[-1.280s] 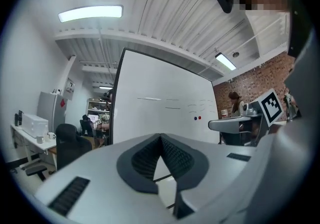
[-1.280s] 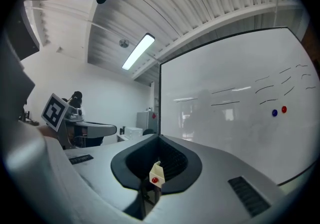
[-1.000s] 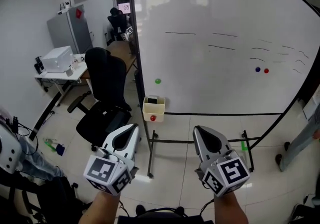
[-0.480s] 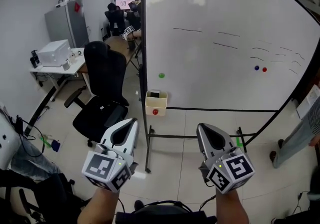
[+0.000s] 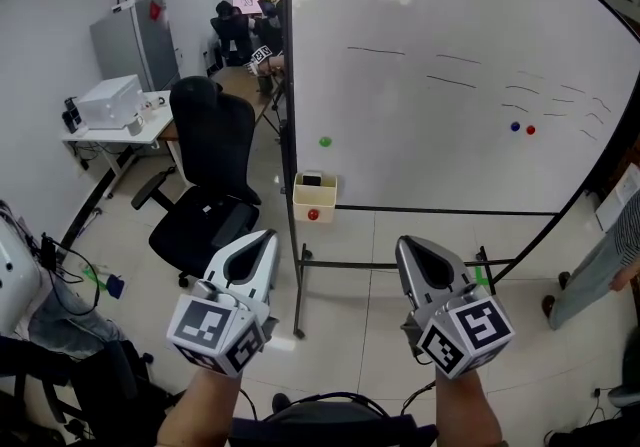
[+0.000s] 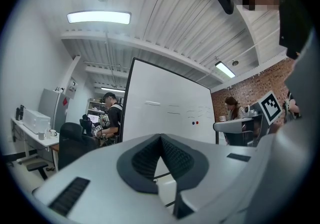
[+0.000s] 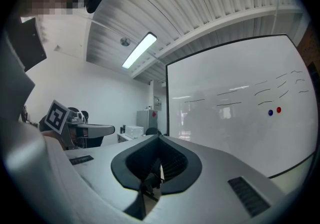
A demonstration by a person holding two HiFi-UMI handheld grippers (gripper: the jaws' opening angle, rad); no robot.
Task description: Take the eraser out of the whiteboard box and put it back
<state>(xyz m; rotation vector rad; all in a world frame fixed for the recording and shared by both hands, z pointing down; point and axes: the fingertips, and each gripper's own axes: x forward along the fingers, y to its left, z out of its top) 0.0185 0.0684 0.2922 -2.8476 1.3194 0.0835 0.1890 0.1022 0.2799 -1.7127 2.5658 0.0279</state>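
A cream whiteboard box [image 5: 314,199] hangs at the lower left corner of the whiteboard [image 5: 450,25], a red magnet [image 5: 313,215] on its front. A dark eraser [image 5: 312,180] sits in the box's top. Both grippers are low in the head view, well short of the box and pointing level at the board. My left gripper [image 5: 267,236] is below and left of the box, and my right gripper [image 5: 405,246] is below and right of it. In the gripper views the left gripper [image 6: 161,137] and the right gripper [image 7: 160,138] are shut, with nothing between the jaws.
A black office chair [image 5: 210,180] stands left of the board's stand [image 5: 298,280]. Behind it are a desk with a white printer [image 5: 108,102], a grey cabinet [image 5: 125,43] and seated people [image 5: 240,30]. Green [image 5: 325,142], blue [image 5: 515,127] and red [image 5: 531,130] magnets stick to the board. A person [image 5: 600,270] stands at the right edge.
Both grippers have come slightly forward toward the whiteboard, then held still. Their jaws look the same throughout. The eraser stays in the box.
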